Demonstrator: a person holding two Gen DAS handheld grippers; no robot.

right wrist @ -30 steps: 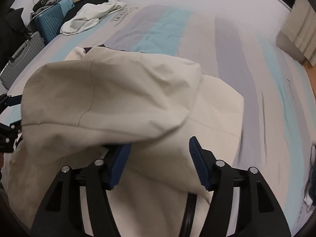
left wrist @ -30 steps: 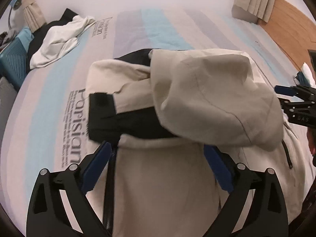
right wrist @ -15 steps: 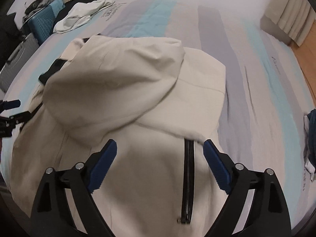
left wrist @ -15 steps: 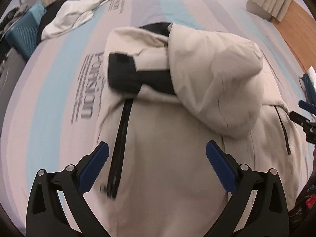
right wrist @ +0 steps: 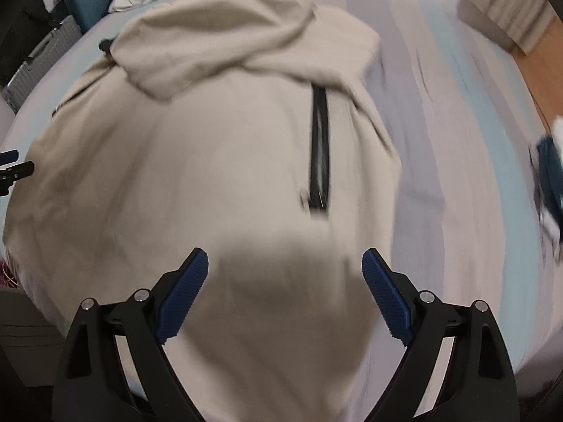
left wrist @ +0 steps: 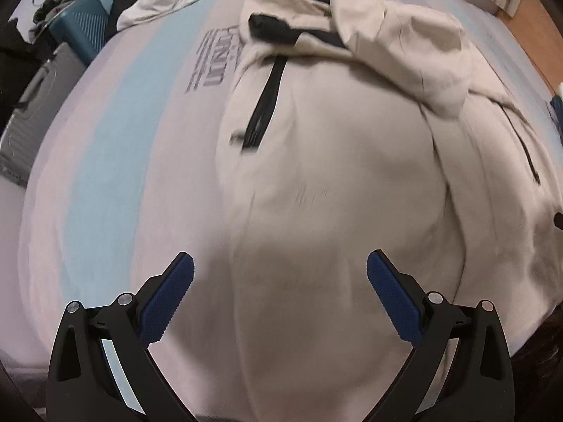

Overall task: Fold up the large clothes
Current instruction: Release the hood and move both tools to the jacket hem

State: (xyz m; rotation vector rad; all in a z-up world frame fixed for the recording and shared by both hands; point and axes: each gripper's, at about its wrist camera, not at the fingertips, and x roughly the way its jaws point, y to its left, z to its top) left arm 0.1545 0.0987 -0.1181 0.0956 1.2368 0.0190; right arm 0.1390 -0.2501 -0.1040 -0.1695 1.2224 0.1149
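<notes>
Your left gripper (left wrist: pixel 279 293) has its jaws wide apart, and nothing is between the blue pads (left wrist: pixel 165 299); only the cream cloth lies below them. Your right gripper (right wrist: pixel 285 290) is the same: jaws spread, pads (right wrist: pixel 383 292) free, a shadow on the cloth under them. Both point steeply down at the near part of the jacket (left wrist: pixel 334 183).

The jacket lies spread on the striped bed cover (left wrist: pixel 105 161), front side up. Its hood (left wrist: pixel 404 42) is laid forward over the chest, and a black zipper (right wrist: pixel 318 154) runs down from under it. The near hem reaches toward you, close under both grippers.

I judge that the hood fold is done and you are between folds, with both grippers placed for a new grasp. The next move probably needs each gripper to go down on the lower edge, one at each side, and pinch the cloth fully before lifting. Take both layers, otherwise the fold may come crooked. The pictures are blurred, so the exact hem line is not clear.
</notes>
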